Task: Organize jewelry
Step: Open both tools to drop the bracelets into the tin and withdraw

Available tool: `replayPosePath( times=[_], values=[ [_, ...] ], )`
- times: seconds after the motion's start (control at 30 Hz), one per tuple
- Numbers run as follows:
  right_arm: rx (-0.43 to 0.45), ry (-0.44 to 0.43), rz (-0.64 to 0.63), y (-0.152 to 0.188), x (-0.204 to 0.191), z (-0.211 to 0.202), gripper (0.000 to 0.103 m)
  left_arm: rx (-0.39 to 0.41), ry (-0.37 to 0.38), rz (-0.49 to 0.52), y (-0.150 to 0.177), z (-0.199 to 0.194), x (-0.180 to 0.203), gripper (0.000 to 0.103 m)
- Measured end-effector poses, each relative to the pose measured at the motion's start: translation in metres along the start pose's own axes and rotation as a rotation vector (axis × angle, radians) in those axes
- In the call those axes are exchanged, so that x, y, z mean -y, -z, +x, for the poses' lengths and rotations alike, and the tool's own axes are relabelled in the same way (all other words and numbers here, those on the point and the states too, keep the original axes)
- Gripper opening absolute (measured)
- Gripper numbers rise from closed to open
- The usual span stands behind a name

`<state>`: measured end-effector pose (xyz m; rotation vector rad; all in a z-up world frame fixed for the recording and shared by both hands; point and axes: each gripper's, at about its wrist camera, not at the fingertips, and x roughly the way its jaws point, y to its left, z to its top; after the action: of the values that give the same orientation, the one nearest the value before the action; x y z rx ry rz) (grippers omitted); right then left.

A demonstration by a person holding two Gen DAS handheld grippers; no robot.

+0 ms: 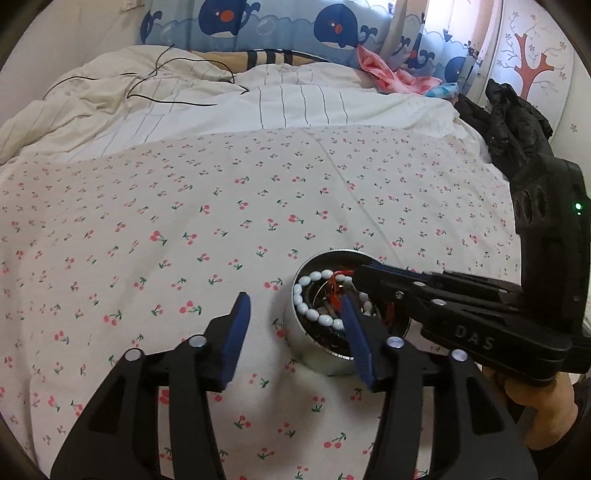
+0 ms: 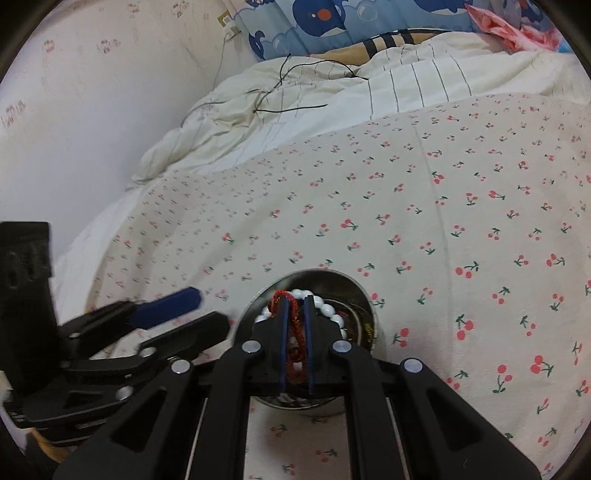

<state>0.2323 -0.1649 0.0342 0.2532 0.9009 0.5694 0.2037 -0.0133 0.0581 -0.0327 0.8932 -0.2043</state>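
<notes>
A round silver tin (image 1: 295, 341) stands on the cherry-print bed sheet; it also shows in the right wrist view (image 2: 364, 291). Inside lie a white bead bracelet (image 1: 314, 314) and a red cord piece (image 1: 338, 278), over darker jewelry. My right gripper (image 2: 296, 306) reaches into the tin from above, its fingers nearly closed around the red cord (image 2: 291, 325), beside the white beads (image 2: 328, 310). In the left wrist view it (image 1: 364, 275) comes in from the right. My left gripper (image 1: 295, 314) is open and empty; its right finger overlaps the tin, its left finger is over the sheet.
The cherry-print sheet (image 1: 221, 229) covers the bed. A rumpled white quilt (image 1: 184, 103) with a black cable (image 1: 147, 85) lies at the back. Black clothing (image 1: 517, 122) sits at the right edge. A whale-print cushion (image 1: 277, 26) lines the wall.
</notes>
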Motion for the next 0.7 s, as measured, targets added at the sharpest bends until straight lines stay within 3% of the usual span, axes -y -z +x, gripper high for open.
replayPosePath(
  times=[0.03,0.1,0.2,0.3,0.47,0.7],
  values=[
    [0.019,0.023,-0.001,0.001,0.001,-0.002,0.048,0.001,-0.004,0.0,0.001,-0.001,0.001,0.054],
    [0.031,0.042,-0.011,0.0,0.001,-0.004,0.049,0.003,-0.017,-0.003,0.003,-0.001,0.001,0.062],
    [0.063,0.082,-0.031,-0.002,-0.001,-0.011,0.052,-0.002,-0.022,-0.016,0.005,-0.001,0.0,0.066],
    [0.104,0.132,-0.072,-0.002,-0.007,-0.023,0.065,-0.003,-0.04,-0.023,0.009,-0.002,0.001,0.072],
    [0.151,0.255,-0.131,0.009,-0.015,-0.049,0.078,0.016,-0.09,-0.007,0.019,-0.011,0.006,0.08],
    [0.067,0.339,-0.078,0.059,-0.007,-0.059,0.08,-0.02,-0.106,-0.02,0.051,-0.015,0.005,0.082]
  ],
)
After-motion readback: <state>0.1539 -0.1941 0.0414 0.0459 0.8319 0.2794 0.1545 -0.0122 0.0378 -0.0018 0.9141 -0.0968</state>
